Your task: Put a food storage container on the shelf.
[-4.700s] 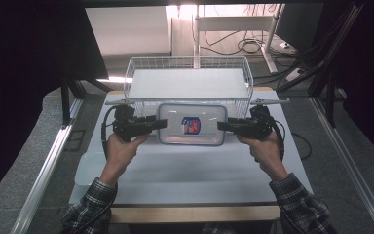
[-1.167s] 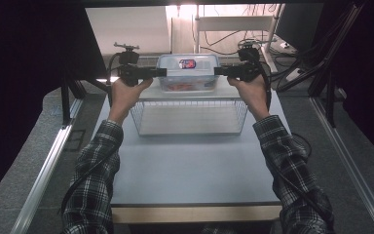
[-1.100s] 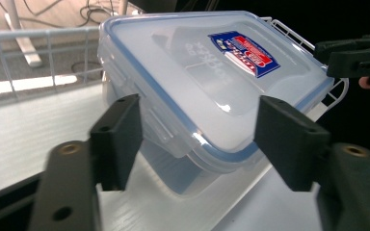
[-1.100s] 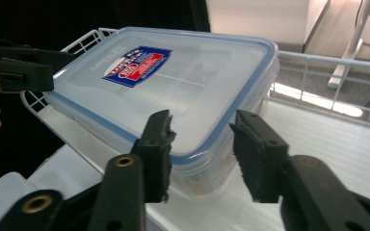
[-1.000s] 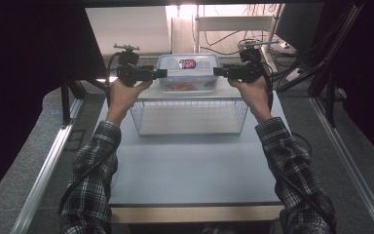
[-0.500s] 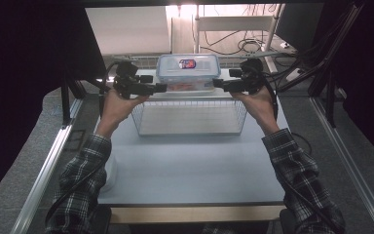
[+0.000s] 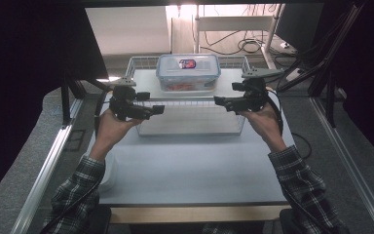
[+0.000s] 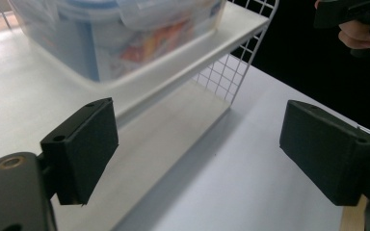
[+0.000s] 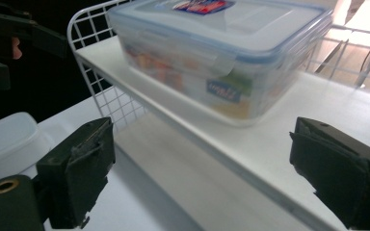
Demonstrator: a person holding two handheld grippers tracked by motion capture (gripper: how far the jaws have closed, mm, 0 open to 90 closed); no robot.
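A clear plastic container with a blue-rimmed lid and a red label stands on the top shelf of a white wire rack at the back of the table. My left gripper hangs in front of the rack's left end, apart from the container. My right gripper is in front of the rack's right end. Both have just been opening, with nothing between the jaws. In the left gripper view the container sits beyond my open left gripper. The right gripper view shows the container above my open right gripper.
The rack stands on a pale table, whose front half is bare. A white lidded tub lies at the table's left edge, under the left forearm. Cables and dark frames crowd the back right.
Both grippers have let go of the container's ends and drawn back toward the person and downward, with their jaws wider. The container stays on the top shelf.
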